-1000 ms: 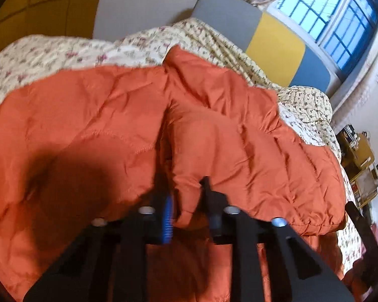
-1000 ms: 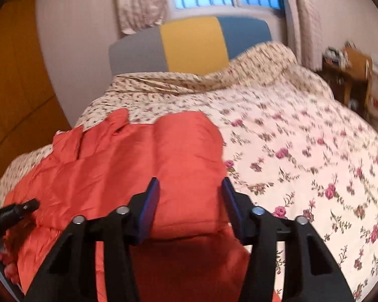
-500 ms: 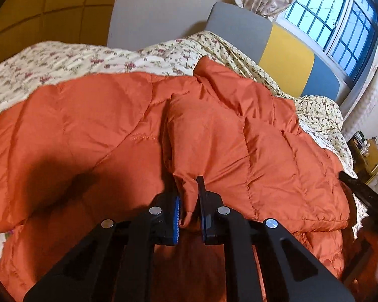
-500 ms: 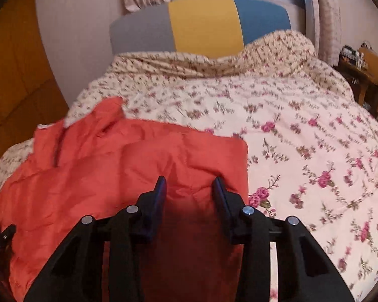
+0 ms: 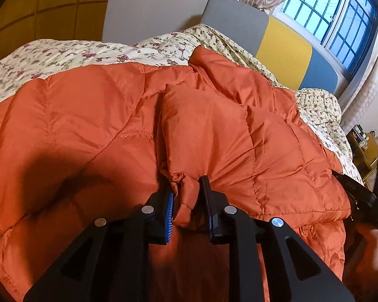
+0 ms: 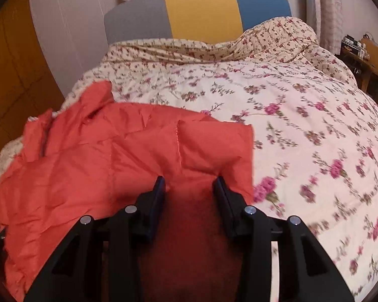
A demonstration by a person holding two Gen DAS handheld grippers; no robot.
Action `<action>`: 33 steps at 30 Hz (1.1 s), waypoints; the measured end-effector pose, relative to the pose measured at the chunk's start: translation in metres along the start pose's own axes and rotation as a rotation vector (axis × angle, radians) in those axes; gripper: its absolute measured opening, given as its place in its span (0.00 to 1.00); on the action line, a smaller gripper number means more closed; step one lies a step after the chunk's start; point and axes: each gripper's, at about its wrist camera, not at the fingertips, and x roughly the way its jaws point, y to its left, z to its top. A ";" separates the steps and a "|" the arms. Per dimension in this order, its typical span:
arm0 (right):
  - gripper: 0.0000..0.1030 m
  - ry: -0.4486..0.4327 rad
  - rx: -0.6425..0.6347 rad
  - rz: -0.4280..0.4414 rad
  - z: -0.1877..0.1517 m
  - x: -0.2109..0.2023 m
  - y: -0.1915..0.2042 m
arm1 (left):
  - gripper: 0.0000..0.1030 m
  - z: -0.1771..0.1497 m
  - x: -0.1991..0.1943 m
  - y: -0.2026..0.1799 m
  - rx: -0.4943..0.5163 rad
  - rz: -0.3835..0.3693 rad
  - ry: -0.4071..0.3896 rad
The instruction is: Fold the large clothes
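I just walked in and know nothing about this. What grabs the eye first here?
A puffy orange jacket sprawls over the near side of a bed with a flowered quilt. Two black grippers poke into it: the left gripper has a bunched fold between its fingers, which have just been opening, and the right gripper straddles the jacket's edge. Behind, a headboard in grey, yellow and blue stands under a window.

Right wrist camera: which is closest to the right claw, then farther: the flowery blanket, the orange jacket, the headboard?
1. Orange jacket, between the right claw fingers.
2. Flowery blanket, spread beyond and rightward.
3. Headboard, farthest, by the wall.
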 end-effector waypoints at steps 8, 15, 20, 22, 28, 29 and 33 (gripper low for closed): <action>0.42 0.020 -0.049 -0.046 -0.035 -0.052 -0.011 | 0.19 0.000 0.000 0.001 -0.001 -0.001 -0.001; 0.54 0.088 -0.037 -0.074 -0.045 -0.027 -0.013 | 0.19 0.000 0.000 0.000 0.002 0.000 -0.003; 0.64 0.080 -0.046 -0.115 -0.047 -0.028 -0.012 | 0.19 -0.001 -0.001 0.000 0.001 -0.001 -0.003; 0.69 0.080 -0.039 -0.123 -0.047 -0.028 -0.014 | 0.24 0.000 -0.001 0.000 -0.001 -0.010 0.000; 0.81 0.073 -0.040 -0.182 -0.045 -0.029 -0.013 | 0.90 -0.005 -0.039 -0.003 0.010 -0.012 -0.066; 0.82 0.072 -0.042 -0.188 -0.045 -0.029 -0.013 | 0.90 -0.008 -0.050 -0.001 0.006 0.008 -0.096; 0.85 0.066 -0.053 -0.215 -0.046 -0.031 -0.011 | 0.93 -0.017 -0.083 0.023 -0.068 0.064 -0.147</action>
